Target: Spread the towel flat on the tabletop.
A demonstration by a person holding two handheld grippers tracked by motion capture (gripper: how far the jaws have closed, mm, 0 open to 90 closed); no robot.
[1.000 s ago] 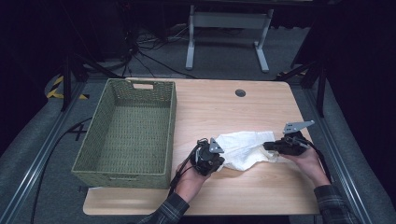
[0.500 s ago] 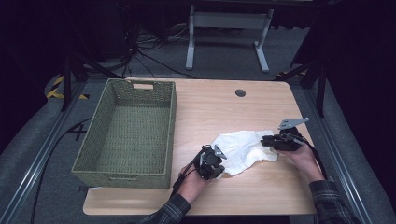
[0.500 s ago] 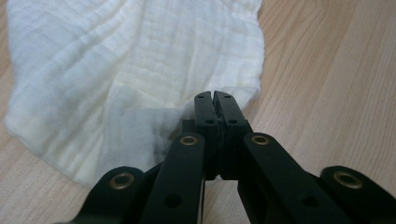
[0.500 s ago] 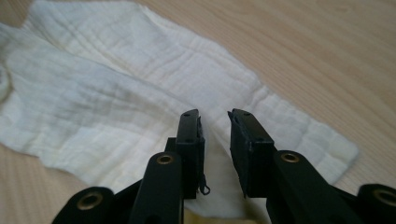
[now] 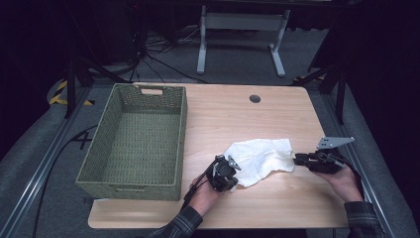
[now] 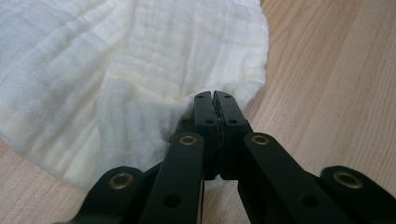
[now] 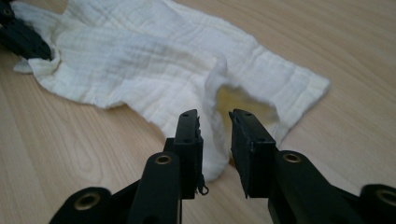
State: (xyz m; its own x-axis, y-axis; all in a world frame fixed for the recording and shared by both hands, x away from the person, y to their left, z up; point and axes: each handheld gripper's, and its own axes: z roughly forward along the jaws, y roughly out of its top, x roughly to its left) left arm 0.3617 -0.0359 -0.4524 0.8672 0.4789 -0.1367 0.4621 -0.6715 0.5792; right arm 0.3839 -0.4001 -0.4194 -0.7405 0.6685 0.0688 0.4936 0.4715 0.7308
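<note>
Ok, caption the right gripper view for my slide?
Right claw open, a fold of white cloth between its jaws on the wooden table.

Cream-white cloth, green woven basket, pale wood table

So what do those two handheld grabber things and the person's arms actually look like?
Both are black. The left gripper ends in two flat, blunt jaws on arms with brass-coloured rivets, and a black cable trails from it. The right gripper matches and carries a grey three-cornered plate on top. The person's sleeves are dark plaid.
</note>
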